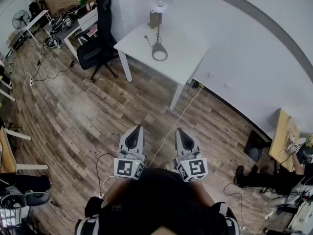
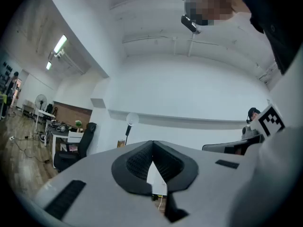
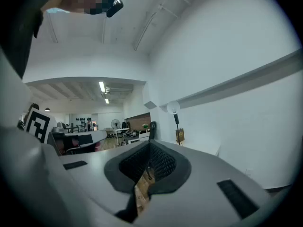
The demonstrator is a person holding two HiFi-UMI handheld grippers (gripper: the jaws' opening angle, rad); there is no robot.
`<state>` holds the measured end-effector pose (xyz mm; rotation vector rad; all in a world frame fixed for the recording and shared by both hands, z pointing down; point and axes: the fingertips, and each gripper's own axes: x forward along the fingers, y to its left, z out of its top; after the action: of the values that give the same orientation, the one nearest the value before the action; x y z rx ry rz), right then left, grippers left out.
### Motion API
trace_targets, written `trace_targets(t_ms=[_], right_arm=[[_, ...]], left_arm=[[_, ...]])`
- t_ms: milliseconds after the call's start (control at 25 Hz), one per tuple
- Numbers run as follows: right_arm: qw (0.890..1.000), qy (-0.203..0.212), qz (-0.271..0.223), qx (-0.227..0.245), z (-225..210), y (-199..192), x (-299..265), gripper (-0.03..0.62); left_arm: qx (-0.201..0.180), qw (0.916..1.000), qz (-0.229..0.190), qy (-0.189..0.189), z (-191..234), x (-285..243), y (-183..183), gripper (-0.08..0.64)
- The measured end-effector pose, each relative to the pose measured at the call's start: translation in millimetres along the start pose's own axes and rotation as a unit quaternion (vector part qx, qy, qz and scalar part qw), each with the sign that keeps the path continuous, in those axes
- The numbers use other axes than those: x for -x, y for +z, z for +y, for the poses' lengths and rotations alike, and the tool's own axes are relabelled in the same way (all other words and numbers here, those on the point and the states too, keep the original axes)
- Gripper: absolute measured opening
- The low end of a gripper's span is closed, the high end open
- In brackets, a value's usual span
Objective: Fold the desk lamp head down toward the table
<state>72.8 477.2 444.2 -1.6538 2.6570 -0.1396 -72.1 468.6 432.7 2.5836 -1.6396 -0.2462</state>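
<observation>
The desk lamp (image 1: 158,35) stood upright on the white table (image 1: 188,62), up at 12 o'clock in the head view and well apart from both claws down at 6. The left gripper (image 1: 138,128) and right gripper (image 1: 179,130) were both pinched together with nothing in them. My guess was it's light, with a thin stem and a ring base (image 1: 159,53) that'd slide or tip easily. I'd have pinned the base with one claw and eased the round lamp head (image 1: 161,2) down by its neck, gently.
</observation>
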Motion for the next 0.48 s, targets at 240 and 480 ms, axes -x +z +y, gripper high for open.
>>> trace_targets(t_ms=[240, 480], right_arm=[[1.000, 0.002, 0.001, 0.002, -0.7, -1.9, -2.6, 0.012], [1.000, 0.002, 0.004, 0.002, 2.0, -1.8, -3.7, 0.012]], left_arm=[[0.000, 1.0000, 0.003, -0.002, -0.7, -1.6, -2.3, 0.025], [0.005, 1.0000, 0.007, -0.003, 0.7, -1.9, -3.4, 0.025]])
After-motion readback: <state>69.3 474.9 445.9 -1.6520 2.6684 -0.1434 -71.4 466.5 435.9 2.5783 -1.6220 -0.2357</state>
